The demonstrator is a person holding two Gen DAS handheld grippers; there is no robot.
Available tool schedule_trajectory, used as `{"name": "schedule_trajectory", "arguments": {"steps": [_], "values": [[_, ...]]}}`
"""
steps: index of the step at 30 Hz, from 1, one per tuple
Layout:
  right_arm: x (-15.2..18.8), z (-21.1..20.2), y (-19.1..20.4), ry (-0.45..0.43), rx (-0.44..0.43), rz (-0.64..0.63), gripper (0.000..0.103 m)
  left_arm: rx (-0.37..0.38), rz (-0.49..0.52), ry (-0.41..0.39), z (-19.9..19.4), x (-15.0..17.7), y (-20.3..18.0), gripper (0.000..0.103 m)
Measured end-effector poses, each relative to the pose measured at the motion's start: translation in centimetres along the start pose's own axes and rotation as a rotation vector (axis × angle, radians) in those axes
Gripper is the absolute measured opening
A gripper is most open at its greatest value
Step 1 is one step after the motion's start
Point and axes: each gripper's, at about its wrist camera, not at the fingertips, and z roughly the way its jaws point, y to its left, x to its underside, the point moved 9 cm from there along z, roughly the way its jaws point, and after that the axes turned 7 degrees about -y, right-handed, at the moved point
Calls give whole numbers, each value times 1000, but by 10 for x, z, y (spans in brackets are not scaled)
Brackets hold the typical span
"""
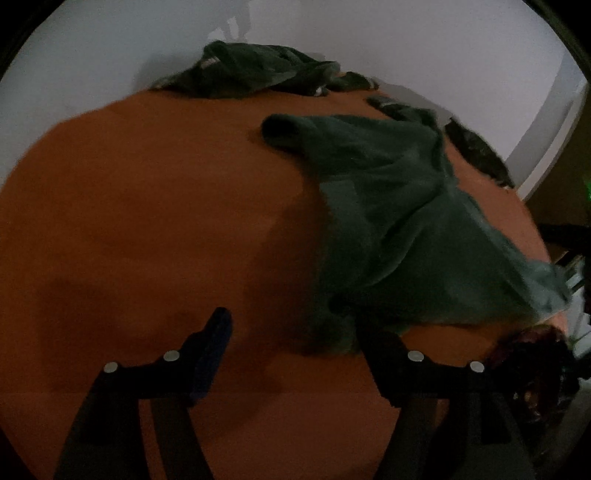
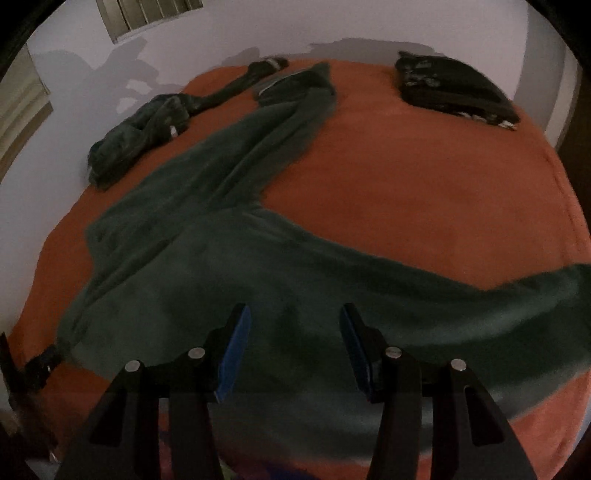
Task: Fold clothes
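Left gripper (image 1: pixel 288 332) spread wide, right finger under green garment (image 1: pixel 399 206) edge, right gripper (image 2: pixel 291 321) spread above it, orange bed (image 2: pixel 424 192), folded dark clothes (image 2: pixel 454 90) far right, no readable writing.

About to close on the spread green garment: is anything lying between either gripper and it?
Nothing visible. The right gripper hangs open directly over the green garment; the left gripper is open at its edge. The crumpled clothes and folded dark pile lie apart.

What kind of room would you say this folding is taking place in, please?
Most likely a bedroom: the clothes lie on a wide surface under an orange bedspread, seemingly a bed, pushed against plain white walls. A window with blinds sits high up, and a folded dark garment is stacked nearby.
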Motion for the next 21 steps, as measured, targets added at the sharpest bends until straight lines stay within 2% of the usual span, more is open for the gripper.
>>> {"name": "schedule_trajectory", "arguments": {"steps": [1, 2, 3, 4, 6, 8, 11, 12, 14, 18, 20, 21], "values": [[-1, 10, 5, 17, 4, 10, 49, 18, 17, -14, 2, -1, -5, 51], [-2, 17, 7, 32, 6, 21, 49, 12, 68, -21, 4, 1, -10, 14], [0, 21, 7, 44, 4, 33, 49, -3, 130, -25, 5, 3, -15, 7], [2, 27, 8, 55, 3, 42, 49, -20, 185, -39, 3, 3, -19, 7], [2, 34, 9, 65, 8, 44, 49, -11, 326, -188, -26, -8, -37, 7], [6, 27, 2, 41, 34, 34, 49, 72, 435, -372, -80, -27, -60, 6], [2, 12, -12, -18, 72, 50, 49, 205, 491, -485, -128, -38, -73, 1], [1, 11, -16, -22, 73, 64, 49, 194, 514, -453, -123, -33, -70, 1], [3, 10, -22, -15, 71, 92, 49, 124, 564, -334, -97, -15, -59, 1], [6, 8, -35, -2, 67, 149, 49, -4, 655, 5, -33, 48, -38, 2], [5, 7, -35, -3, 62, 150, 49, 2, 601, 90, -22, 63, -32, 3], [4, 5, -34, -5, 61, 139, 49, 16, 561, 93, -23, 61, -31, 4]]}}
